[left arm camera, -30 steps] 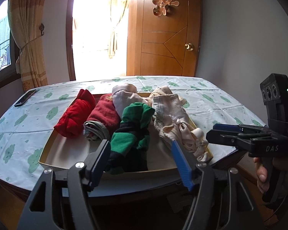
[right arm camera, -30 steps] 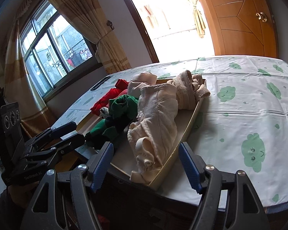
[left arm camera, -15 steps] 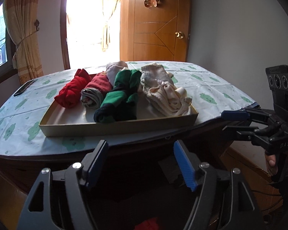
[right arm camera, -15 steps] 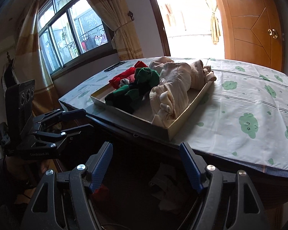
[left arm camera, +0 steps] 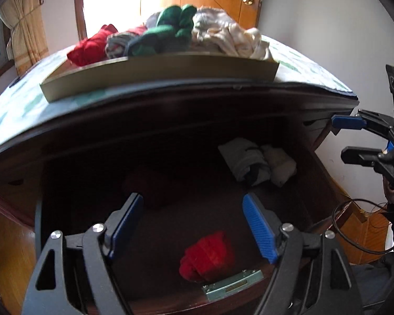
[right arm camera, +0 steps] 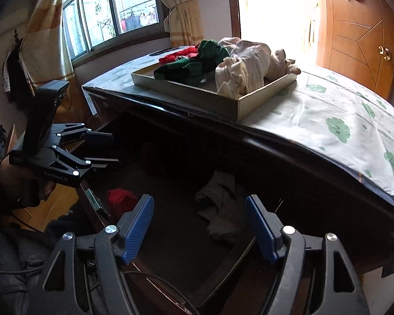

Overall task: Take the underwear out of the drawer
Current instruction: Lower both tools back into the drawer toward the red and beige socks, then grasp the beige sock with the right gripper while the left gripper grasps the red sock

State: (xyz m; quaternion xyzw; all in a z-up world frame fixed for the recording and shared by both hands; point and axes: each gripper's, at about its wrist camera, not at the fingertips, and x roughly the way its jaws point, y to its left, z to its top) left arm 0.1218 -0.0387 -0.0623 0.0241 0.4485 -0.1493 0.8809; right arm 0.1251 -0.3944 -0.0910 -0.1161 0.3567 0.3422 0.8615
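Observation:
The dark wooden drawer (left arm camera: 231,286) stands pulled out below the table top. In it lie a red rolled underwear (left arm camera: 207,256) near the front, a grey roll (left arm camera: 245,161) and a white roll (left arm camera: 279,165) at the back right, and a dark red piece (left arm camera: 149,186) in shadow. My left gripper (left arm camera: 193,225) is open and empty, just above the red roll. My right gripper (right arm camera: 199,227) is open and empty, over the grey and white rolls (right arm camera: 223,202). The red roll (right arm camera: 119,198) shows at the left in the right wrist view.
A shallow beige tray (left arm camera: 157,72) on the table holds red, grey, green and cream rolled clothes; it also shows in the right wrist view (right arm camera: 197,95). The table has a white cloth with green prints (right arm camera: 336,120). A wooden door (right arm camera: 359,34) and a window (right arm camera: 105,13) lie behind.
Both grippers have dropped from table-top height down to the open drawer, so the drawer's inside is now in view. Both stay open and empty.

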